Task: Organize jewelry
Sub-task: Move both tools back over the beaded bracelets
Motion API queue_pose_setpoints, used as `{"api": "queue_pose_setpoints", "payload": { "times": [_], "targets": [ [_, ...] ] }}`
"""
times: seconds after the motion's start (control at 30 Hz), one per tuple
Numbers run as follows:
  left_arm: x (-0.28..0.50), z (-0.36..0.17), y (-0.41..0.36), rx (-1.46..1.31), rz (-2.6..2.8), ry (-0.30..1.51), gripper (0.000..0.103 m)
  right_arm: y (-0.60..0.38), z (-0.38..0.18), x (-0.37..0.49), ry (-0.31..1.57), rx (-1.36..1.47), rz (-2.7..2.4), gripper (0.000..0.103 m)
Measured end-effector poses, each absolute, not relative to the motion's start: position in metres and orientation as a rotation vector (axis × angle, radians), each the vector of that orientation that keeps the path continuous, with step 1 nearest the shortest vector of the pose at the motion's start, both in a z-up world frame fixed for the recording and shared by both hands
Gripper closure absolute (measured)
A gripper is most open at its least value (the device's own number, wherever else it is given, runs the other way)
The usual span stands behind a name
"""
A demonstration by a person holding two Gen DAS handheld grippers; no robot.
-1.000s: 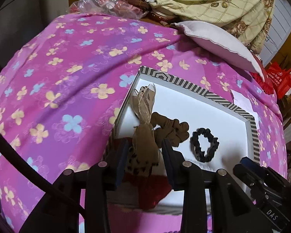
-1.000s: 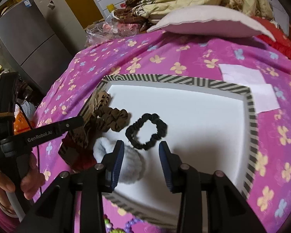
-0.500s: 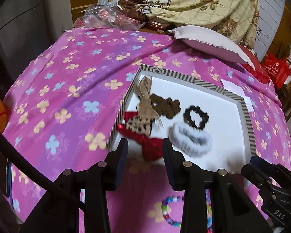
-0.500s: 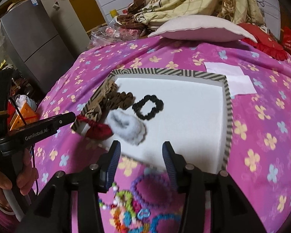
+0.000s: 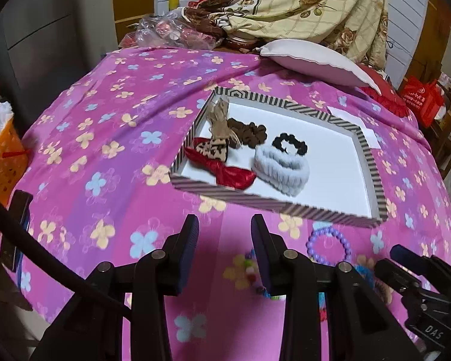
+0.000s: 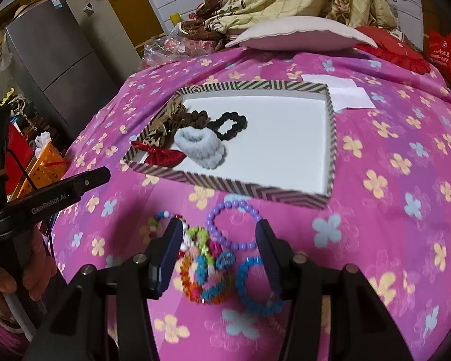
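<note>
A striped-rim white tray [image 5: 273,205] [image 6: 330,138] lies on the pink flowered cloth. In it are a grey fluffy scrunchie [image 5: 281,170] [image 6: 200,146], a black scrunchie [image 5: 290,145] [image 6: 228,123], a brown scrunchie [image 5: 248,132], a leopard bow [image 5: 213,149] and a red bow [image 5: 225,171] [image 6: 162,154]. Bead bracelets lie in front of the tray: purple [image 5: 328,245] [image 6: 234,224], blue [image 6: 255,285] and a multicoloured pile [image 6: 204,266]. My left gripper [image 5: 224,242] is open and empty before the tray. My right gripper [image 6: 219,245] is open above the bracelets.
A white pillow [image 5: 312,60] and piled blankets [image 5: 300,3] lie behind the tray. White paper [image 6: 342,91] lies by the tray's far right corner. An orange basket [image 5: 3,156] stands at the left, off the bed. A phone [image 5: 18,231] lies at the cloth's left edge.
Both grippers have pulled back from the tray toward the near edge. The grey scrunchie and the red bow now lie free in the tray. The bracelets have come into view.
</note>
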State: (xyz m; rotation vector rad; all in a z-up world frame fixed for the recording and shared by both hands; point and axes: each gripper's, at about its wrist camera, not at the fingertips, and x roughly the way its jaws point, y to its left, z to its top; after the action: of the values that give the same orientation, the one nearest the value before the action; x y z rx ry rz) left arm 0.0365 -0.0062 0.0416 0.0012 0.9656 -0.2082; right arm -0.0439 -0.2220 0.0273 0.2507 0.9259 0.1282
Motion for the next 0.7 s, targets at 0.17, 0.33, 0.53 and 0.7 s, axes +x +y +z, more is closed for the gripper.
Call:
{"api": "queue_pose_setpoints", "payload": {
  "times": [0.17, 0.33, 0.53, 0.7],
  "targets": [
    [0.018, 0.039, -0.006, -0.006, -0.212, 0.971, 0.046, -0.224, 0.029, -0.065, 0.913, 0.254, 0.110, 0.046],
    [0.003, 0.037, -0.007, 0.003, -0.213, 0.968, 0.046, -0.226, 0.028, -0.080, 0.914, 0.263, 0.097, 0.045],
    [-0.008, 0.034, -0.007, -0.009, -0.216, 0.979, 0.046, -0.226, 0.027, -0.092, 0.912, 0.265, 0.087, 0.044],
    [-0.015, 0.031, -0.007, -0.011, -0.222, 0.987, 0.046, -0.225, 0.025, -0.098, 0.916, 0.255, 0.082, 0.042]
  ]
}}
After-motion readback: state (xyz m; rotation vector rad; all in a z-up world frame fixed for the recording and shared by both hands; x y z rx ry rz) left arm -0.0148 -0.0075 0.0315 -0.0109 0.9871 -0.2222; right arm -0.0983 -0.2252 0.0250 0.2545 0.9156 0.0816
